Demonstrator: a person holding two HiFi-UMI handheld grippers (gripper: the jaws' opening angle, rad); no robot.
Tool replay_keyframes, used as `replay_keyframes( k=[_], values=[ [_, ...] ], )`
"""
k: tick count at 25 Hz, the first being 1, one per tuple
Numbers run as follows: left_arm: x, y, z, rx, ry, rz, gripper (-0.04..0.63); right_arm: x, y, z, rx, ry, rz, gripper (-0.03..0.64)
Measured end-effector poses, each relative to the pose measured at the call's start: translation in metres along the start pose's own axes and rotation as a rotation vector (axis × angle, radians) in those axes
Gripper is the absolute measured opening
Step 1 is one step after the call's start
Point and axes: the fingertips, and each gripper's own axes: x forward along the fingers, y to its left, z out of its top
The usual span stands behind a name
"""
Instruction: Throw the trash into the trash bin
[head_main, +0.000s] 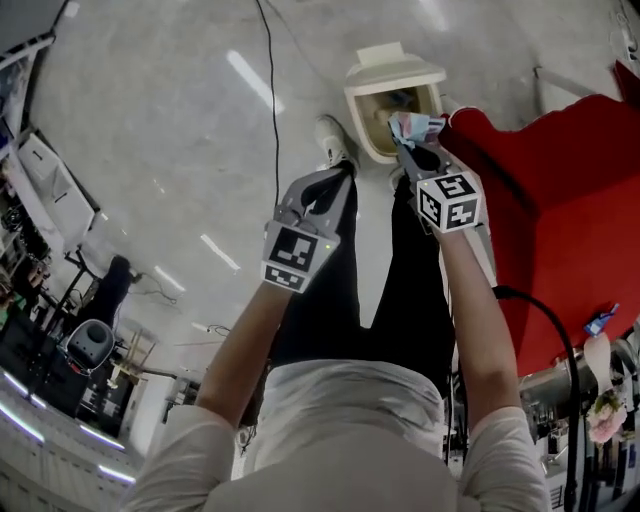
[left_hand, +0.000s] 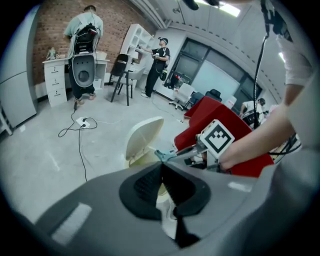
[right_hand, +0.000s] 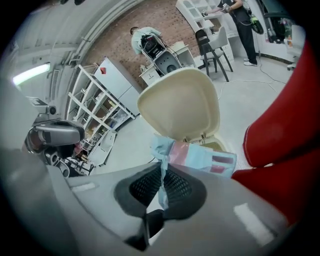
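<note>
Pointing down toward the floor at the left of the head view, the left gripper (head_main: 333, 180) hangs over the person's dark trouser leg. Its own view shows the jaws (left_hand: 161, 170) pressed together at the tips with nothing between them. Just ahead of it a pale shoe (head_main: 334, 140) stands on the grey floor, and a black cable (head_main: 272, 90) runs across the floor beyond. Further right stands the cream trash bin (head_main: 358, 118), its lid (head_main: 395, 62) swung up and open. The right gripper (head_main: 401, 142) reaches over the bin's near edge, and its jaws are clamped on a crumpled wrapper (head_main: 414, 126) of pale blue and pink. The wrapper is held above the bin's open mouth and is not yet inside. In the right gripper view the wrapper's thin end runs down between the closed black pads (right_hand: 177, 186), while the rest (right_hand: 197, 156) sticks out in front of the raised lid (right_hand: 180, 105). To the right of the bin, close beside it, is a red upholstered seat (head_main: 570, 190).
</note>
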Motion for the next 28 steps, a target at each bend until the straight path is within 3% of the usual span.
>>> replay_keyframes(
  k=[8, 11, 14, 28],
  values=[
    [0.033, 0.005, -0.038, -0.005, 0.044, -0.025, 0.005, 0.044, -0.024, -0.038, 0.045, 0.013, -0.006, 0.010],
    [0.036, 0.000, -0.047, -0.007, 0.056, -0.038, 0.005, 0.050, -0.031, -0.048, 0.058, 0.031, -0.024, 0.122],
    [0.037, -0.003, -0.052, -0.006, 0.063, -0.045, 0.003, 0.049, -0.034, -0.052, 0.064, 0.034, -0.036, 0.151],
    [0.009, -0.017, -0.020, -0.020, 0.036, -0.020, 0.005, -0.003, -0.004, -0.025, -0.004, 0.018, -0.029, 0.151]
  ],
)
